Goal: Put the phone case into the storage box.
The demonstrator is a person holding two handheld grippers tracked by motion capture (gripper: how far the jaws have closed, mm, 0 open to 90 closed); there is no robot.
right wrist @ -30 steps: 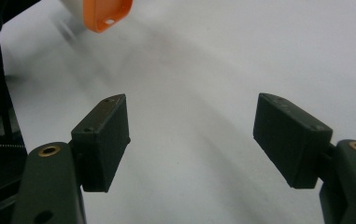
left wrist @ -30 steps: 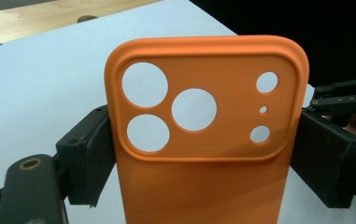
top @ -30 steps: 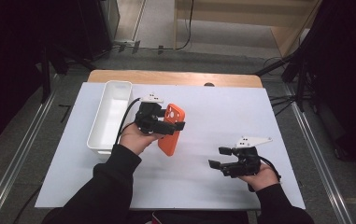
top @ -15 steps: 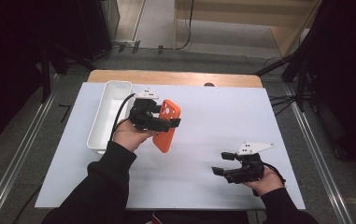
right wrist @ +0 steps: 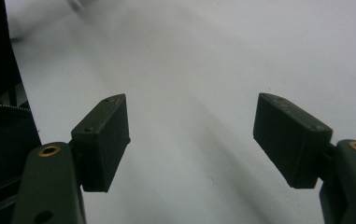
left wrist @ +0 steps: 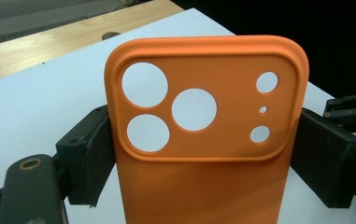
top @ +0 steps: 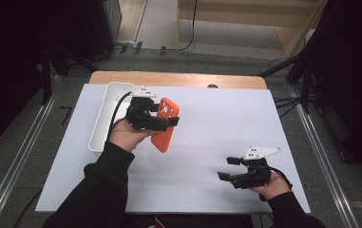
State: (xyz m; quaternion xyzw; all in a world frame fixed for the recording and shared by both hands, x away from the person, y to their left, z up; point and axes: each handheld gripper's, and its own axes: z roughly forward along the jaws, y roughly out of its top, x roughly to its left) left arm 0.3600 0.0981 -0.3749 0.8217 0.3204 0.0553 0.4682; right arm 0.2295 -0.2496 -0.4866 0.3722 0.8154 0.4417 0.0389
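Left claw [left wrist: 199, 154] clamps the orange phone case [left wrist: 203, 135] across its long edges, just below the camera cut-outs. Probably light, flexible silicone: squeeze gently. Right claw [right wrist: 192, 140] gapes wide, holding nothing.

We note the orange phone case [left wrist: 203, 140] is cut off by the bottom edge in the left gripper view; its lower end cannot be judged there. In the high view the left gripper [top: 162, 122] covers its middle band. At 11 o'clock in the right gripper view, the tabletop [right wrist: 203, 60] is blurred.
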